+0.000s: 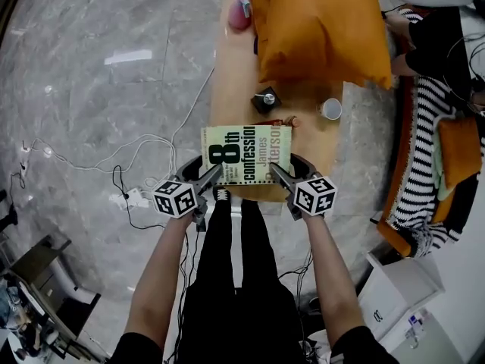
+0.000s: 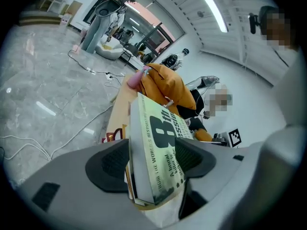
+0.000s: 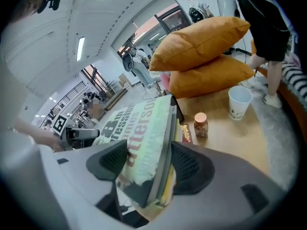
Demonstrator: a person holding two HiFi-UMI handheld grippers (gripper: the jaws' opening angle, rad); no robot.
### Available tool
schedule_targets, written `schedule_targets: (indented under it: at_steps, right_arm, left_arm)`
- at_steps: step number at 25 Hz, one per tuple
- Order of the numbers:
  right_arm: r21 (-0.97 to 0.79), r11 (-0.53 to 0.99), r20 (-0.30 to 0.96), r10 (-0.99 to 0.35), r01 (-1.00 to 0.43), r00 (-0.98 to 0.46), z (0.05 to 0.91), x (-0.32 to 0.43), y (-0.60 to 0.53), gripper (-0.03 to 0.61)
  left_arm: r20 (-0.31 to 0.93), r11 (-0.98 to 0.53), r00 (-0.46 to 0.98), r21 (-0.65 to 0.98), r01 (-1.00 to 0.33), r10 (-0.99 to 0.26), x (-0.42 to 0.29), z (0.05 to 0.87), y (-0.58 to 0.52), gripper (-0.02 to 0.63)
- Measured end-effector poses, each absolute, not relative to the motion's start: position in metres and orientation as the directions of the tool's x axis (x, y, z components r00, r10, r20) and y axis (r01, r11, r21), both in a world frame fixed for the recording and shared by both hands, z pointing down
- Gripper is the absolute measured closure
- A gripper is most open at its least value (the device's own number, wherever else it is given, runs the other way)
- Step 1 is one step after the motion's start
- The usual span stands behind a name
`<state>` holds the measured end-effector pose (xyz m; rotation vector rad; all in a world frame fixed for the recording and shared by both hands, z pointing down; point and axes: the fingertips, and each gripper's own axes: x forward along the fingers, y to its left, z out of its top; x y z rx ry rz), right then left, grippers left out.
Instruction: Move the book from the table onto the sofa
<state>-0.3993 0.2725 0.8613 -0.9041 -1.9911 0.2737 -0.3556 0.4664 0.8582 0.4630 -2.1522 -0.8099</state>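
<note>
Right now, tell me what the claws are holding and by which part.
The book sits with its near corners inside the left claw and right claw; whether either presses on it cannot be told.

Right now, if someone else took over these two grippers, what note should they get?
Left gripper: jaws closed on the near left corner of the green paperback book.
Right gripper: jaws wide around the book's near right corner, not clearly pressing.
The book lies at the near end of the wooden table; the striped sofa is to the right.
Done: both grippers placed. To do: close the right jaws, lift, carry to the sofa, release.
</note>
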Motion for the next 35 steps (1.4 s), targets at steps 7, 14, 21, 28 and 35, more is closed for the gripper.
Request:
schedule_targets:
  at_steps: [7,14,21,28,35]
  right_arm:
    - [-0.5,0.733,0.648,0.67,0.461,-0.362,0.838,-0.396,0.275,0.288]
    - [-0.501,0.757,0.642,0.65,0.42,-0.407,0.789,-0.377,0.273,0.338]
    - [-0.482,0.776,0.613,0.631,0.408,-0.475,0.717,-0.358,0.274,0.337]
    - [-0.472,0.797,0.58,0.603,0.378,-0.548,0.651,-0.329,0.279,0.337]
    - [-0.442,0.826,0.555,0.558,0.35,-0.617,0.609,-0.309,0.282,0.337]
  left_arm:
    - [0.552,0.753,-0.665,0.658,-0.024,-0.503,-0.358,0.836,0.477,0.373]
    - [0.55,0.762,-0.677,0.648,-0.025,-0.49,-0.342,0.786,0.474,0.377]
    - [0.527,0.769,-0.701,0.637,-0.049,-0.481,-0.319,0.714,0.473,0.379]
    - [0.481,0.78,-0.726,0.614,-0.121,-0.492,-0.303,0.645,0.481,0.379]
    - [0.426,0.749,-0.724,0.636,-0.187,-0.543,-0.299,0.61,0.487,0.379]
